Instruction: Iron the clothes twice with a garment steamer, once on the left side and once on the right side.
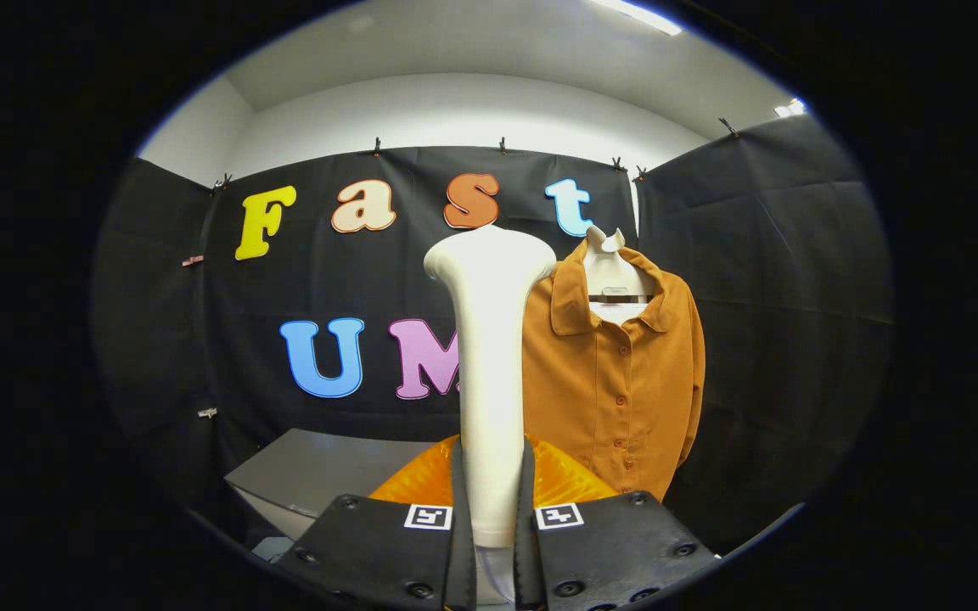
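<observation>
My fingers [493, 530] clamp the garment steamer [489, 373] low on its stiff, smooth handle. It looks top-heavy, so I hold firmly; the soft orange shirt [616, 382] hangs just beyond the steamer.

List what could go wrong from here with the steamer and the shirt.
The gripper is shut on the steamer low on its handle, so the tall head might tip or twist during a stroke. The shirt hangs loose on a hanger, so it may swing away under pressure. The steamer hides the shirt's left edge, so aiming could suffer.
</observation>
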Demonstrator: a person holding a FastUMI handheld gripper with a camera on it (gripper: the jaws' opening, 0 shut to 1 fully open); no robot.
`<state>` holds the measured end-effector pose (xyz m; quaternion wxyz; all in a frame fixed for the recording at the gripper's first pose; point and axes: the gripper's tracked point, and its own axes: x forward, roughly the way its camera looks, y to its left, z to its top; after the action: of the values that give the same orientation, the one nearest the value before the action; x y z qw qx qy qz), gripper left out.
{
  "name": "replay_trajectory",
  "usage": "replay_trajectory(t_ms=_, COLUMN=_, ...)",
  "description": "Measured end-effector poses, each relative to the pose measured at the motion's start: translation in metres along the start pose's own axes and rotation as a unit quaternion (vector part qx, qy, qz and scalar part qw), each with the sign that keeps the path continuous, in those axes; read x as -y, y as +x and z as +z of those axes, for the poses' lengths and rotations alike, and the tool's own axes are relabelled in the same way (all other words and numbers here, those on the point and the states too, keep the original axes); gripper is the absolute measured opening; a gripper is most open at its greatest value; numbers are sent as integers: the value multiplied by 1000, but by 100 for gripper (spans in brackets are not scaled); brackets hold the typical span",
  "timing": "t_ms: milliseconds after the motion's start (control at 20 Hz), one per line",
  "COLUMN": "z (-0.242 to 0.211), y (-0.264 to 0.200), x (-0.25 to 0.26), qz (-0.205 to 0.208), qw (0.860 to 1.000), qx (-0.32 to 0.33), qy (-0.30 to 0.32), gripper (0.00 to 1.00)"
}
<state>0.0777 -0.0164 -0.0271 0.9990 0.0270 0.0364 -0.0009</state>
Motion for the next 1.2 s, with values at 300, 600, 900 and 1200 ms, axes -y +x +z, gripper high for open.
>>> replay_trajectory(t_ms=300, z=-1, y=4, x=-5, qz=6, qw=1000, qx=-2, qy=1, gripper=21)
replay_trajectory(t_ms=600, z=-3, y=8, x=1, qz=0, qw=1000, qx=-4, qy=5, gripper=21)
replay_trajectory(t_ms=900, z=-4, y=8, x=3, qz=-3, qw=1000, qx=-4, qy=3, gripper=21)
replay_trajectory(t_ms=1200, z=-3, y=9, x=-5, qz=2, qw=1000, qx=-2, qy=1, gripper=21)
